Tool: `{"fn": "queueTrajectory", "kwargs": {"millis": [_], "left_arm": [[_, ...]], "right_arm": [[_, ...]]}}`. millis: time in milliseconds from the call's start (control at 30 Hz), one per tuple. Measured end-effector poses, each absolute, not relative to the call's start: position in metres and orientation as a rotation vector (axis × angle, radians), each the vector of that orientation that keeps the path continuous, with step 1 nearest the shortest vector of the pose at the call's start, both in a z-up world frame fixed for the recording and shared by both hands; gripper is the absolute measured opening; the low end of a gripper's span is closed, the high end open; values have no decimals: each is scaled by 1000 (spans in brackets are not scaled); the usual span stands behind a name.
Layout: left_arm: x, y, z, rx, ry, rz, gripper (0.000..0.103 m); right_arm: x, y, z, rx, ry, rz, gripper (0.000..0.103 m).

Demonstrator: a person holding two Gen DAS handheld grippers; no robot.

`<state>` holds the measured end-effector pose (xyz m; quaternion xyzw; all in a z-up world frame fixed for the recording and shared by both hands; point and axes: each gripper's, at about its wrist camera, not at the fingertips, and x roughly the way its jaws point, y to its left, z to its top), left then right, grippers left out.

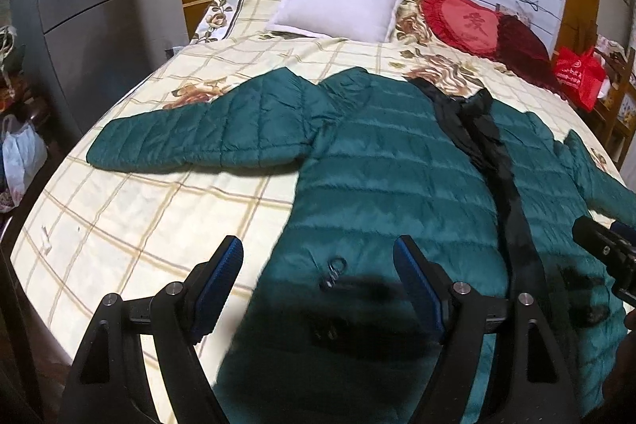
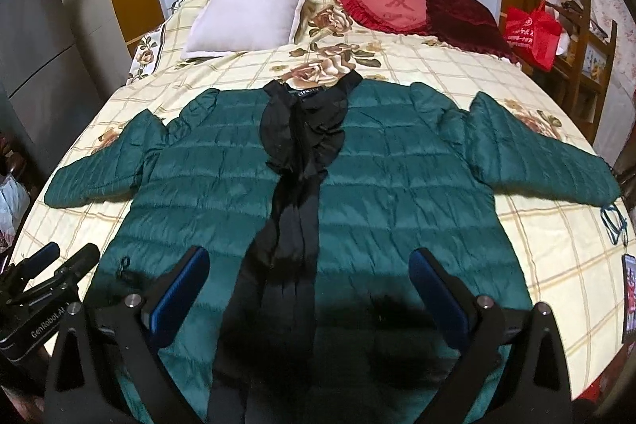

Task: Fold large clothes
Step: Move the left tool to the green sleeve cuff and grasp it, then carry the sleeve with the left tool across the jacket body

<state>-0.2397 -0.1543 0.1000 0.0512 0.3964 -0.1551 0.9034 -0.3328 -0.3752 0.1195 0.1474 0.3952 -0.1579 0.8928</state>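
Lying spread face-up across the bed [image 2: 457, 66], ahead of and below both tongs, the green quilted jacket [image 2: 397, 185] is stretching its sleeves out to either side, collar pointing away toward the white pillow [image 2: 246, 14]. It is looking light, puffy and soft, and its shiny shell is probably going to be slippery, so a pinch is likely needing a good bunch of fabric, not a single layer. The black lining strip [image 2: 294, 193] is running down the open front between the two tools. The left sleeve [image 1: 198, 134] is reaching out beyond the left gripper [image 1: 318, 265], which is hanging with jaws wide and nothing between them, above the hem. The right gripper [image 2: 310, 285] is likewise gaping empty over the hem. Sleeve cuffs or shoulder seams are seeming the sensible places to grasp. A small dark pull loop [image 1: 334, 271] is lying on the hem just ahead of the left tongs.
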Motion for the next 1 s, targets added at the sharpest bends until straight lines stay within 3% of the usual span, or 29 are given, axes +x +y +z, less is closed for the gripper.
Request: {"fn": "queueTrajectory", "kwargs": {"millis": [1000], "left_arm": [[-124, -128, 80, 58, 875, -193, 57]], "right_arm": [[-227, -413, 87, 324, 870, -345, 102]]}}
